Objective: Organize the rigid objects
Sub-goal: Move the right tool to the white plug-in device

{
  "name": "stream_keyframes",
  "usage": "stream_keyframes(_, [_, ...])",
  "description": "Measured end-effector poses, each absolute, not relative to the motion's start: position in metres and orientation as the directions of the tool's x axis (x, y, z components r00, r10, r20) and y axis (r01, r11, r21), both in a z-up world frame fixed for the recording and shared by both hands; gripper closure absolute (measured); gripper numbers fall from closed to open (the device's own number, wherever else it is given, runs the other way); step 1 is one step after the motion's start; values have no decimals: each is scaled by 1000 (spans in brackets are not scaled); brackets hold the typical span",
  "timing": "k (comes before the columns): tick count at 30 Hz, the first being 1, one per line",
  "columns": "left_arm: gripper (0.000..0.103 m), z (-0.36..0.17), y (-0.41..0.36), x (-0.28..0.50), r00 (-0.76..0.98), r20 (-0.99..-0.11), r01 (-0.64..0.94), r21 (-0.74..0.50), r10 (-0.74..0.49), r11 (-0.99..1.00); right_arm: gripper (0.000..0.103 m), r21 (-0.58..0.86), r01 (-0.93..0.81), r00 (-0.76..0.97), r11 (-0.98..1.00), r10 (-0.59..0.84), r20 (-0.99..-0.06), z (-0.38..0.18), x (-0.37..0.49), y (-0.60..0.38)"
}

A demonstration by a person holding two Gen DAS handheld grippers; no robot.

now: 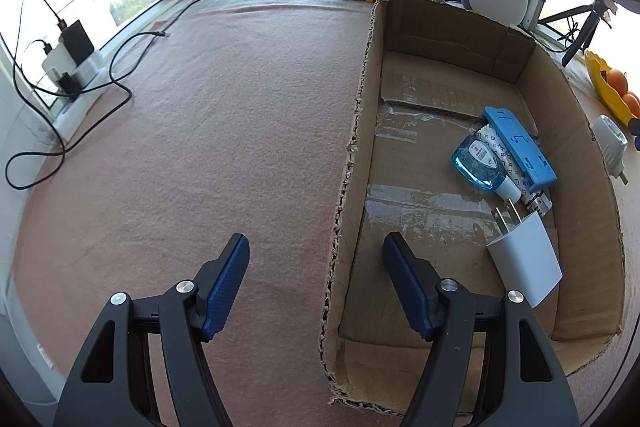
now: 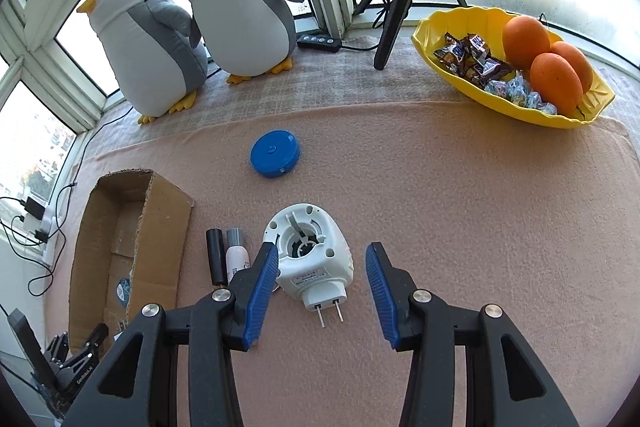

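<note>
Trouble starts nearest your right gripper (image 2: 322, 285): its blue-padded jaws stand spread, empty, on either side of the white plastic plug-in device with two metal prongs (image 2: 310, 259), which lies on the pink felt cloth (image 2: 460, 195) with its open round socket upward and its prongs pointing back toward you. The left pad is almost against its shell while the right pad stands apart, so if you close from here, the near pad will likely shove the body sideways before the far one arrives, and the rounded housing could twist out. Centre it first, I'd judge.

Just left of that device lie a slim black cylinder (image 2: 216, 255) and a small white bottle with a grey cap (image 2: 236, 253), side by side, between it and the brown cardboard box (image 2: 160, 227). A skewed squeeze may knock them rolling.

Your left gripper (image 1: 316, 247) is also spread and holds nothing, hanging astride the box's near-left wall, one finger outside, one inside. Drop it and you will crush that ragged edge.

Inside the box, toward its right wall, sit a white cube charger with prongs (image 1: 524, 255), a clear blue liquid bottle (image 1: 478, 163) and a blue rectangular plastic block (image 1: 520, 147); a careless release could land on them.

Farther out on the cloth, a round blue tape-measure case (image 2: 275, 153) waits, well apart from everything.
</note>
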State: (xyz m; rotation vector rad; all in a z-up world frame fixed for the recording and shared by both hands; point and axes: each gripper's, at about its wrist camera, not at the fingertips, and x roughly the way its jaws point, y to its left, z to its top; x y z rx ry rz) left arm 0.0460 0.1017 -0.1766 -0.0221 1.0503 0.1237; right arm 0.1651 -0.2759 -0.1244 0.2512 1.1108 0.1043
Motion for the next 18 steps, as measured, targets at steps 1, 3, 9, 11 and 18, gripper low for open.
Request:
stream_keyframes(1, [32,-177,102,46,491,-866,-112,41,91,993,61,255,43,431,966,212,-877,-128,168,-276])
stream_keyframes(3, [32,-177,102,46,491,-866,-112,41,91,993,61,257,48,415,965,215,-884,-133,173,-277])
stream_keyframes(9, [32,-177,102,46,491,-866,-113,40,91,993,61,259,61,390,964,216,-895,-143,184,-279])
stream_keyframes(11, [32,-177,102,46,491,-866,-112,41,91,993,61,262,64,383,963,219,-897,-147,187,-280])
stream_keyframes(18, [32,-177,102,46,491,-866,-113,41,92,993,65,261,60,357,964,223,-907,-155,190,-278])
